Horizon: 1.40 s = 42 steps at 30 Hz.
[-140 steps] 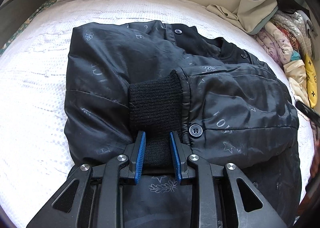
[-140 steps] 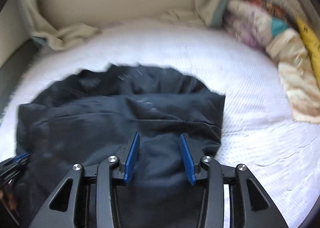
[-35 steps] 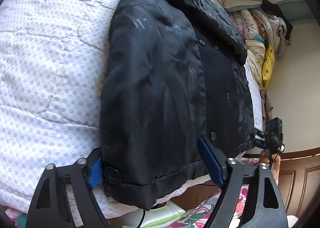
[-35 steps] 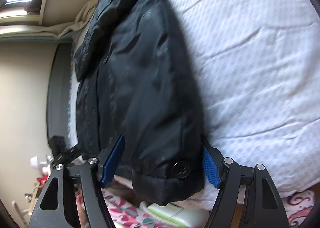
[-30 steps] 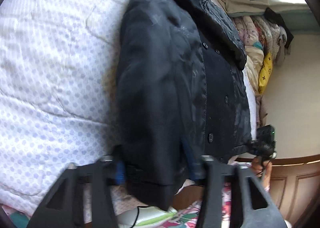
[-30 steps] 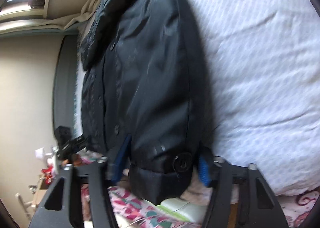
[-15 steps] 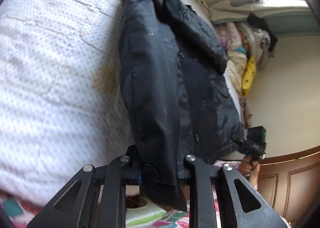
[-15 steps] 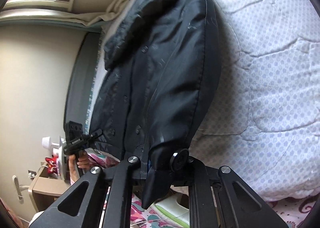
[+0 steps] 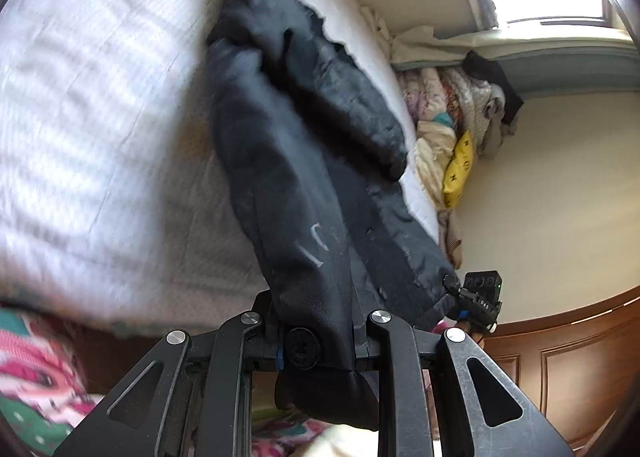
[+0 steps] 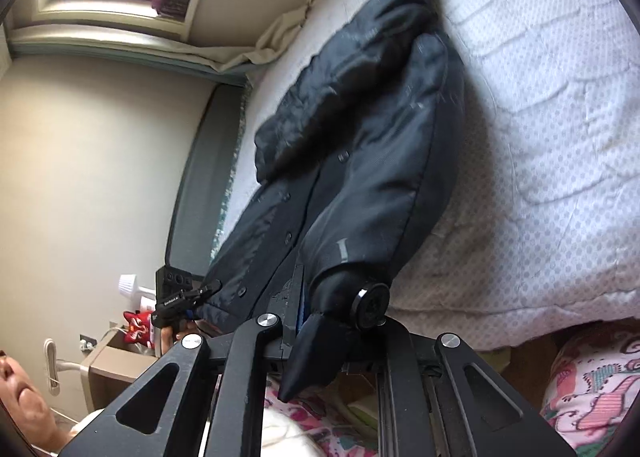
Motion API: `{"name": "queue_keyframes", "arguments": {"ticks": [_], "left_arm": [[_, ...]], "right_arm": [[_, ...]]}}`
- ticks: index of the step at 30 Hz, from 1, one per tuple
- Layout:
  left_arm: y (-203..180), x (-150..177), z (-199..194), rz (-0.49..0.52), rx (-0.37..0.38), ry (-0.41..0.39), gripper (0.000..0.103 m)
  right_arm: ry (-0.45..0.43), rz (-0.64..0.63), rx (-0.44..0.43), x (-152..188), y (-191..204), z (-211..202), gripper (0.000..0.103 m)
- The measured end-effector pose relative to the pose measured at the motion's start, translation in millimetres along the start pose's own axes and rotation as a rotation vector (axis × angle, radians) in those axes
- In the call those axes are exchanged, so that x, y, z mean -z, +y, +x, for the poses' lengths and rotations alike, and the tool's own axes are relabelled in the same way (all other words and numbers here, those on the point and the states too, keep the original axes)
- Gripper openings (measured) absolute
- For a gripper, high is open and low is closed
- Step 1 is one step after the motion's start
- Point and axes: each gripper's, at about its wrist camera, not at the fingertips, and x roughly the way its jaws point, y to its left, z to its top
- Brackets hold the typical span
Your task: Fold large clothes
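A black padded jacket (image 9: 288, 161) lies on the white quilted bed (image 9: 92, 105), its sleeves folded over the front. My left gripper (image 9: 320, 349) is shut on one bottom hem corner, beside a black button (image 9: 303, 345). My right gripper (image 10: 340, 321) is shut on the other hem corner of the jacket (image 10: 360, 161), next to its button (image 10: 372, 307). Both corners are lifted off the near bed edge and the hem hangs between them. The right gripper also shows in the left wrist view (image 9: 478, 303), and the left gripper in the right wrist view (image 10: 180, 297).
A pile of folded clothes with a yellow item (image 9: 456, 165) lies at the far side of the bed by the wall. A beige cloth (image 10: 276, 41) lies at the head end. A wooden panel (image 9: 568, 369) and a bedside box (image 10: 116, 361) flank the bed.
Both grippers closed on the jacket's bottom hem corners and lifted them up off the bed edge. The hem now hangs raised between them.
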Motion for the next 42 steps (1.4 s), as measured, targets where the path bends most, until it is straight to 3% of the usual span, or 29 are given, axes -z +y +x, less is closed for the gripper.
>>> {"name": "queue_keyframes", "arguments": {"ticks": [7, 12, 19, 28, 30, 34, 37, 38, 42], "left_arm": [[-50.3, -68.8, -4.7, 0.070, 0.010, -0.077, 0.024], [-65.7, -130.7, 8.8, 0.041, 0.008, -0.128, 0.025], [-40.2, -201.1, 51.6, -0.068, -0.048, -0.152, 0.031], [-18.0, -233.3, 94.5, -0.092, -0.124, -0.118, 0.045], [-20.1, -238.8, 93.2, -0.083, -0.120, -0.135, 0.058], [-16.1, -248.0, 84.3, -0.097, -0.095, -0.205, 0.074], [-13.6, -252.3, 79.8, -0.110, -0.076, -0.248, 0.083], [-15.2, -253.0, 76.5, -0.097, -0.094, -0.276, 0.086], [-21.8, -253.8, 64.0, -0.031, -0.215, -0.362, 0.087]], "right_arm": [[-0.070, -0.071, -0.011, -71.3, 36.4, 12.3, 0.008], [-0.098, -0.093, 0.020, -135.4, 53.7, 35.5, 0.008], [-0.130, -0.047, 0.099, -201.6, 40.4, 75.2, 0.009], [-0.118, -0.009, 0.171, -234.0, 4.4, 120.5, 0.013], [-0.115, 0.027, 0.178, -238.6, -5.4, 129.2, 0.018], [-0.138, 0.024, 0.180, -246.2, -9.0, 129.7, 0.028], [-0.167, 0.079, 0.122, -252.3, -18.2, 124.3, 0.053], [-0.183, 0.103, 0.104, -253.9, -20.4, 120.7, 0.066], [-0.271, 0.148, 0.035, -257.7, -24.7, 97.4, 0.071]]}}
